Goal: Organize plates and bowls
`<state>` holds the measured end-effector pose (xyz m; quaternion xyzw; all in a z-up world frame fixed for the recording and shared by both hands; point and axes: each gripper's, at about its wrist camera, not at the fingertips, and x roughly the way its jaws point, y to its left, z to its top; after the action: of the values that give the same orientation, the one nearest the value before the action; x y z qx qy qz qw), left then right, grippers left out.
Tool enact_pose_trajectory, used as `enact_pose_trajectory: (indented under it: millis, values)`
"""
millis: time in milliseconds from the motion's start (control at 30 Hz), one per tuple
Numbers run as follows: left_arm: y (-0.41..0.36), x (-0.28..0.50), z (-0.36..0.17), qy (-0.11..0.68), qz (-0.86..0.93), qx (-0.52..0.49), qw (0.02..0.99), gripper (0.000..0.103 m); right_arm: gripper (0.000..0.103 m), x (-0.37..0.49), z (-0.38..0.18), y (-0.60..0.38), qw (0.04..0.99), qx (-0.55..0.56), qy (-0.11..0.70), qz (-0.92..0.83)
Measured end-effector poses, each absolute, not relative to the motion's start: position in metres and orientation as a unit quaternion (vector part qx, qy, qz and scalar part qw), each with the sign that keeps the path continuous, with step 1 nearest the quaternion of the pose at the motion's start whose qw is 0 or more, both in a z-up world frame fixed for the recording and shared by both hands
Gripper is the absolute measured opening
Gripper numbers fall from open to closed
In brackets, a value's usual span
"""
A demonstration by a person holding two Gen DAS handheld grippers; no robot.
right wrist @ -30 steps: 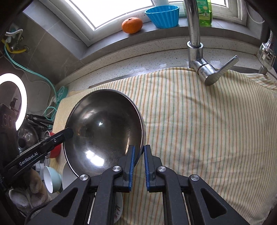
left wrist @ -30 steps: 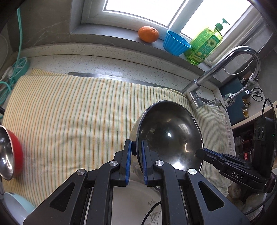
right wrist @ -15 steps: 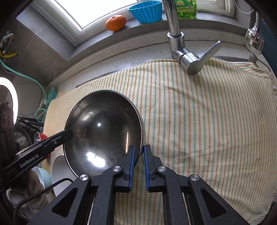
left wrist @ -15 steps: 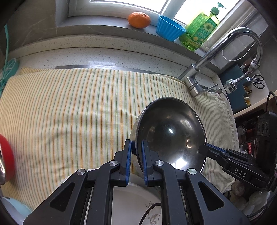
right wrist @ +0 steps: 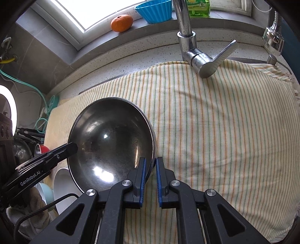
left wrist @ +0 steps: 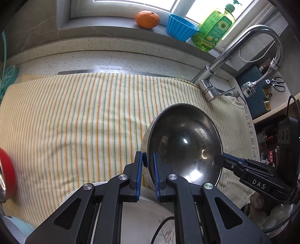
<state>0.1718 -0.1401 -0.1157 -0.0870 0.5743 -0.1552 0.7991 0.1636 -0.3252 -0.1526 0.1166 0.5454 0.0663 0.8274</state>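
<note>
A large steel bowl [left wrist: 184, 144] [right wrist: 110, 146] hangs tilted above the striped cloth [left wrist: 78, 120] [right wrist: 215, 131]. My left gripper [left wrist: 148, 159] is shut on its left rim, and my right gripper [right wrist: 150, 165] is shut on the opposite rim. In the left wrist view the right gripper [left wrist: 218, 159] reaches the rim from the right. In the right wrist view the left gripper [right wrist: 74, 148] reaches it from the left. A white plate [left wrist: 142, 217] [right wrist: 62, 180] lies below the bowl. A red bowl [left wrist: 6, 172] [right wrist: 44, 149] and a pale blue bowl [right wrist: 45, 191] sit at the left.
A chrome tap [left wrist: 241, 48] [right wrist: 195, 50] rises behind the cloth, with a spray head [left wrist: 249, 88] beside it. On the windowsill stand an orange [left wrist: 147, 16], a blue cup [left wrist: 181, 28] and a green soap bottle [left wrist: 215, 30]. Green cable [right wrist: 45, 110] lies at the left.
Both grippers kept their hold on the steel bowl. The views shifted slightly, and the white plate below now shows more.
</note>
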Motion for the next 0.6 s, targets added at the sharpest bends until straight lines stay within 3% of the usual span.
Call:
enact_pose_trajectory:
  millis: [600]
  values:
    - [-0.117, 0.161, -0.086, 0.541, -0.145, -0.108, 0.821, 0.01, 0.013, 0.154, -0.125, -0.325, 0.852, 0.1, 0.511, 0.054]
